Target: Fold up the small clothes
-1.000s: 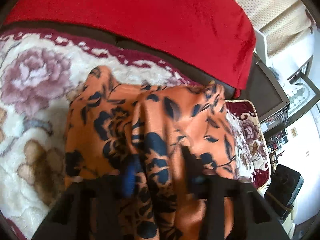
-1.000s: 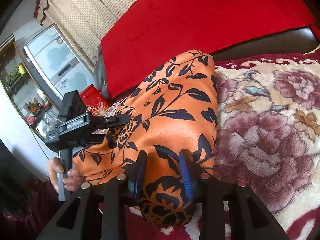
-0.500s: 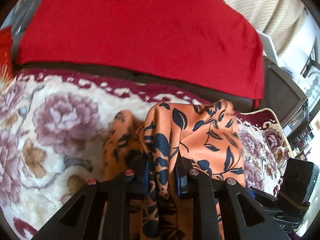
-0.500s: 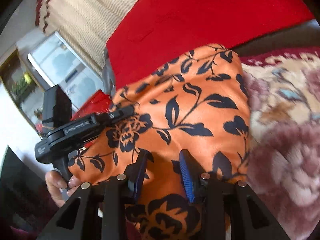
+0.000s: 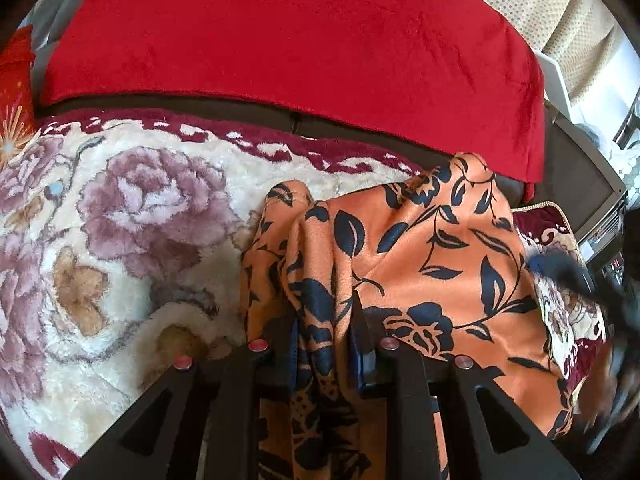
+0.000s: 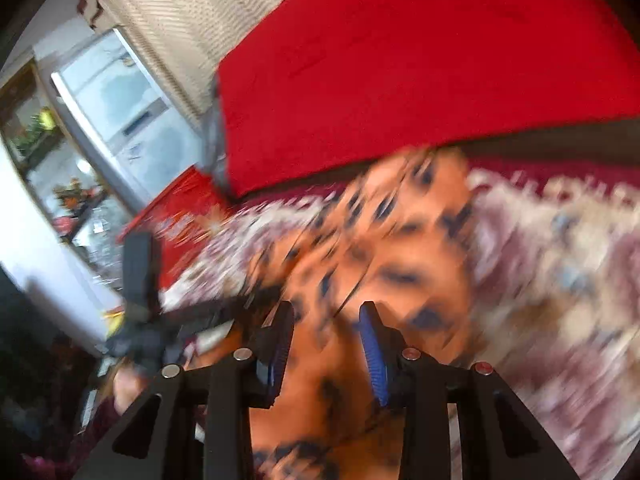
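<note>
An orange garment with a dark blue leaf print (image 5: 432,248) lies bunched on a floral plush blanket (image 5: 120,220). My left gripper (image 5: 324,312) is shut on a hanging fold of it near its left edge. In the right wrist view everything is blurred by motion; the garment (image 6: 400,248) fills the gap of my right gripper (image 6: 326,312), whose blue pads (image 6: 372,344) hold a bunch of it. The right gripper shows as a dark blur (image 5: 580,276) at the garment's right edge. The left gripper (image 6: 140,280) and a hand (image 6: 124,384) under it appear at the left.
A red cloth (image 5: 280,32) drapes over the dark sofa back behind the blanket. A red box (image 5: 14,92) sits at the far left. Beige curtains (image 6: 168,8) and a pale cabinet (image 6: 120,108) stand beyond the sofa's end.
The left jaws have closed from wide onto a narrow fold of the garment. The right gripper has lifted and swung with its bunch of cloth, so its view is smeared now.
</note>
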`<state>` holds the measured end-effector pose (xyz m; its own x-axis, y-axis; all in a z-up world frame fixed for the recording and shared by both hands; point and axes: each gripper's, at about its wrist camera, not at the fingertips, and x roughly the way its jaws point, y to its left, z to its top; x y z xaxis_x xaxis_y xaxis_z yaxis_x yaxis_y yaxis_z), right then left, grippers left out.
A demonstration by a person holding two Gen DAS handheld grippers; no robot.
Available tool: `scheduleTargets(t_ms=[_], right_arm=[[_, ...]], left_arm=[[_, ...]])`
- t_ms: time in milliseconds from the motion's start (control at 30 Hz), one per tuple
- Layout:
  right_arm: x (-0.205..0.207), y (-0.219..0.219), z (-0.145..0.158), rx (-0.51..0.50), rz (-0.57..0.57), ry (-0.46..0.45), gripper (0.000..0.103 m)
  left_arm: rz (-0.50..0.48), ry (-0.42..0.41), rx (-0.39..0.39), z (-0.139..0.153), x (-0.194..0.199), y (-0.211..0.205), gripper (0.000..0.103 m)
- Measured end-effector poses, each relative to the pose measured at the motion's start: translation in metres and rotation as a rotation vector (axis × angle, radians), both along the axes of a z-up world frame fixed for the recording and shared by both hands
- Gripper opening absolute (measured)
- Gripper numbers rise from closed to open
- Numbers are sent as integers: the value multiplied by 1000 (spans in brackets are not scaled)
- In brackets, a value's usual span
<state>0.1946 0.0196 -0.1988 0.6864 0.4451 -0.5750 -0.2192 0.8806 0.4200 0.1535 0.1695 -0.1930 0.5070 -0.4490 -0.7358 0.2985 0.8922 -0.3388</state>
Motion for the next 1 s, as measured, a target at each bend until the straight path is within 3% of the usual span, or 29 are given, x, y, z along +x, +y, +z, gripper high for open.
scheduleTargets(t_ms=[100,167,233,267,333,433,500,567,700,800,933,1000], right_arm=[[50,1,-3,-31,-30,87,37],[84,6,-25,-74,-41,188,37],[104,5,-47,-38,-45,273,38],[104,1,-46,7,-50,260,37],[93,-3,-39,42,-70,228,37],[63,0,-24,-1,-66,148,37],[30,2,-15,11,-30,104,39],[-3,10,-6,-26,14,54,39],[-54,28,-9,-133,84,8,39],[-73,45,-38,-240,83,22,39],[-79,49,-50,-270,55,-20,40],[-76,41,-45,-256,71,8,40]], left_arm=[[-2,-5,2,2,0,-1,23],[9,-2,6,0,4,-1,24],[28,14,7,-2,8,1,27],[35,20,-3,-3,11,2,29],[46,12,3,-2,12,3,33],[70,-11,33,6,8,6,41],[97,-49,44,16,-1,14,43],[137,-88,66,26,-12,26,53],[142,-139,-9,41,-43,53,53],[70,-153,-55,44,-66,50,54],[-20,-152,48,34,-77,19,54],[-25,-79,190,13,-71,2,54]])
